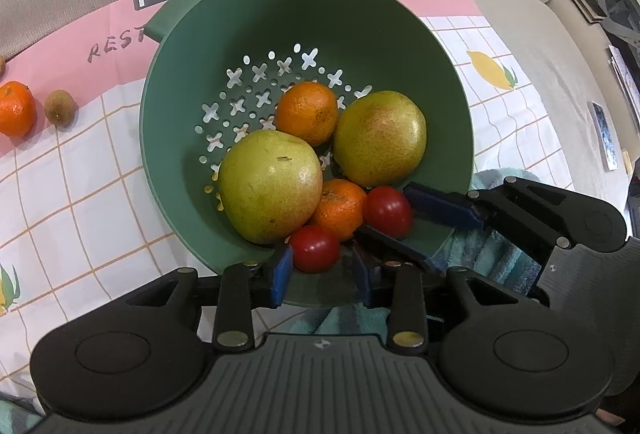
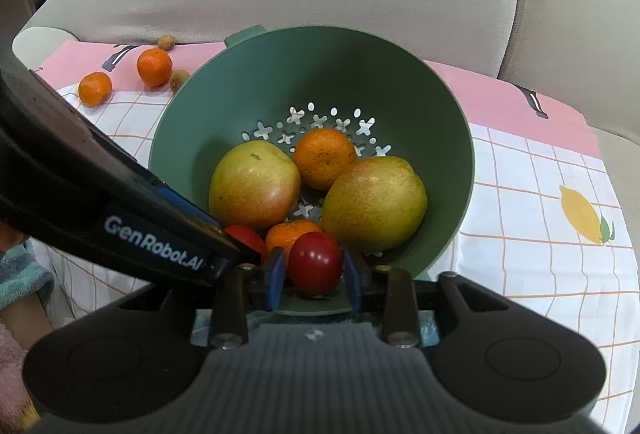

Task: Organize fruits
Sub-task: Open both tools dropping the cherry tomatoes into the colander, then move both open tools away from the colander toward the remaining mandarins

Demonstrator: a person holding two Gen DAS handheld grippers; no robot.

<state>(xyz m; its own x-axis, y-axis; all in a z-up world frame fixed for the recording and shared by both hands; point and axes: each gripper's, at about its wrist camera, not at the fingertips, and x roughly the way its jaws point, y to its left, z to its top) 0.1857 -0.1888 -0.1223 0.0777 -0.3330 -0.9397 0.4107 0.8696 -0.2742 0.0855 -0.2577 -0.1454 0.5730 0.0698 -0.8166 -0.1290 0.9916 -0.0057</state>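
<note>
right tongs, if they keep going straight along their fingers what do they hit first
Most likely the red tomato sitting between the fingers of the right tongs; just behind it lie a mandarin and the green colander. Depth is hard to judge here.

A: Any writing to read here?

B: Two bits. "GenRobot.AI" in white on the black body of the left claw [image 2: 152, 240], lower left of the right wrist view.

A: And the other?

B: "REST", cut off by the colander, on the pink cloth [image 1: 114, 44], left of the left wrist view.
</note>
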